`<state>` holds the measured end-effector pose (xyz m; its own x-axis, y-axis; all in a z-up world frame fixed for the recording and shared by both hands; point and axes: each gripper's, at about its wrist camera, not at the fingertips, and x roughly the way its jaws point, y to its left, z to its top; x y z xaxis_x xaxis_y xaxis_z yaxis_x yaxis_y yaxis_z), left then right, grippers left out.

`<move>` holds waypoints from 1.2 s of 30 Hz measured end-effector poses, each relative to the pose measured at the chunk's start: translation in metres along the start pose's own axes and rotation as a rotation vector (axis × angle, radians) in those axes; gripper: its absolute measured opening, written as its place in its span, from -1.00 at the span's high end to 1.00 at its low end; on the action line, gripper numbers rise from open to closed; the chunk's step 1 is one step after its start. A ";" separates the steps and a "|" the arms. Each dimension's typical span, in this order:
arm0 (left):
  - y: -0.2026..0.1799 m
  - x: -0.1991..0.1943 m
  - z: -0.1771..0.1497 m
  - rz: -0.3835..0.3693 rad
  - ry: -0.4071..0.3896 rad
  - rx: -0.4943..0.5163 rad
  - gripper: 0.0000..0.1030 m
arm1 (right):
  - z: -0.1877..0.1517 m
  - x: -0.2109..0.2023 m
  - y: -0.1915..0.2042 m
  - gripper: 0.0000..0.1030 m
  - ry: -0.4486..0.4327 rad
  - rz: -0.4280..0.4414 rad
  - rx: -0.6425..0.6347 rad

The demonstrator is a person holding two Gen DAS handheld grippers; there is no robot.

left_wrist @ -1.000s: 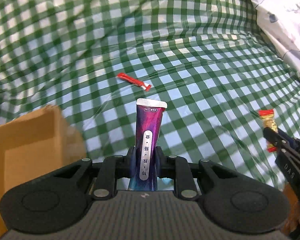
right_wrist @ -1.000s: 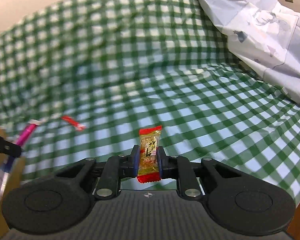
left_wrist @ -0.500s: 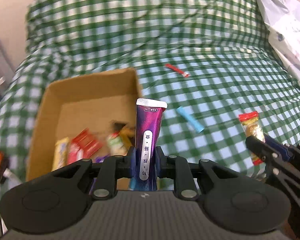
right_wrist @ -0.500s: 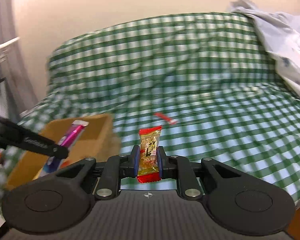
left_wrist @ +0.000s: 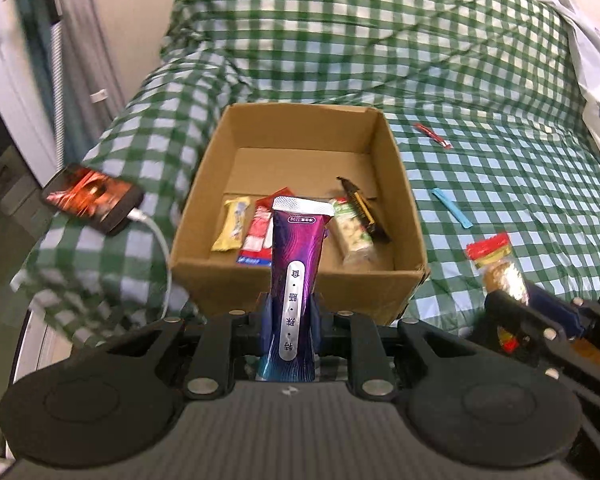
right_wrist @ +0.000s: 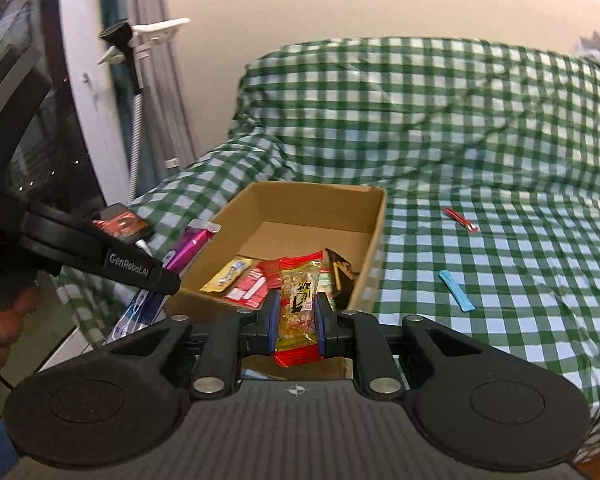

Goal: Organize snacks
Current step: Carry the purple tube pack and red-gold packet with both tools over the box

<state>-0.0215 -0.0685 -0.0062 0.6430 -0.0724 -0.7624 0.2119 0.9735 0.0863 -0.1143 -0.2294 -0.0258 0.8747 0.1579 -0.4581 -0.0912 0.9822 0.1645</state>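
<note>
My left gripper (left_wrist: 291,316) is shut on a tall purple snack pouch (left_wrist: 296,264), held upright just short of the near wall of a cardboard box (left_wrist: 300,280). The box (right_wrist: 374,224) holds several wrapped snacks. My right gripper (right_wrist: 296,320) is shut on a red-and-gold peanut packet (right_wrist: 298,300), near the box's front right corner. That peanut packet (left_wrist: 494,260) also shows at the right of the left wrist view. In the right wrist view the purple pouch (right_wrist: 190,244) sticks out past the left gripper's black finger. A red stick (left_wrist: 434,135) and a blue stick (left_wrist: 452,208) lie on the checked cloth.
The green-and-white checked cloth (left_wrist: 500,168) covers the bed around the box. A phone (left_wrist: 92,198) on a white cable lies on the cloth's left edge. White bedding (left_wrist: 596,60) is heaped at the far right. A wall and a floor stand (right_wrist: 128,64) are at the left.
Both grippers have swung left and up with their snacks, from over open cloth to the near side of the cardboard box, which has come fully into view with the phone.
</note>
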 end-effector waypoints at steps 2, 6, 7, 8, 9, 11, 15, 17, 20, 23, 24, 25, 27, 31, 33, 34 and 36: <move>0.006 -0.005 -0.008 -0.007 -0.001 -0.010 0.58 | 0.000 -0.005 0.007 0.63 -0.004 -0.003 -0.018; 0.010 -0.006 -0.014 -0.032 0.001 -0.020 0.58 | 0.001 -0.010 0.018 0.63 -0.012 -0.014 -0.048; 0.011 -0.007 -0.015 -0.037 -0.002 -0.022 0.58 | 0.002 -0.011 0.020 0.63 -0.012 -0.018 -0.054; 0.011 -0.006 -0.015 -0.041 -0.006 -0.023 0.58 | 0.001 -0.011 0.021 0.63 -0.011 -0.021 -0.058; 0.011 -0.007 -0.016 -0.044 -0.009 -0.024 0.58 | 0.001 -0.012 0.022 0.63 -0.008 -0.024 -0.060; 0.013 -0.006 -0.017 -0.052 -0.010 -0.026 0.58 | -0.001 -0.013 0.024 0.63 -0.002 -0.029 -0.061; 0.014 -0.001 -0.019 -0.068 0.003 -0.036 0.58 | -0.003 -0.013 0.025 0.63 0.014 -0.040 -0.068; 0.015 0.001 -0.020 -0.073 0.007 -0.040 0.58 | -0.003 -0.011 0.025 0.63 0.024 -0.043 -0.073; 0.017 0.002 -0.019 -0.073 0.008 -0.047 0.58 | -0.003 -0.008 0.026 0.63 0.039 -0.045 -0.080; 0.017 0.003 -0.019 -0.070 0.009 -0.054 0.58 | -0.003 -0.003 0.027 0.63 0.052 -0.045 -0.085; 0.018 0.004 -0.019 -0.070 0.009 -0.057 0.58 | -0.003 -0.001 0.028 0.63 0.056 -0.045 -0.086; 0.018 0.004 -0.018 -0.070 0.010 -0.059 0.58 | -0.003 0.000 0.027 0.63 0.060 -0.045 -0.086; 0.018 0.005 -0.018 -0.069 0.012 -0.062 0.58 | -0.003 0.002 0.027 0.63 0.066 -0.046 -0.087; 0.018 0.006 -0.018 -0.068 0.012 -0.061 0.58 | -0.004 0.005 0.025 0.63 0.078 -0.049 -0.081; 0.018 0.006 -0.018 -0.068 0.012 -0.061 0.58 | -0.004 0.007 0.024 0.63 0.086 -0.050 -0.076; 0.018 0.007 -0.017 -0.067 0.013 -0.061 0.58 | -0.004 0.009 0.023 0.63 0.090 -0.051 -0.072; 0.019 0.010 -0.016 -0.067 0.016 -0.061 0.58 | -0.004 0.011 0.022 0.63 0.097 -0.051 -0.069</move>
<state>-0.0234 -0.0475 -0.0225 0.6165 -0.1350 -0.7757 0.2085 0.9780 -0.0045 -0.1087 -0.2053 -0.0305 0.8292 0.1133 -0.5473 -0.0830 0.9933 0.0799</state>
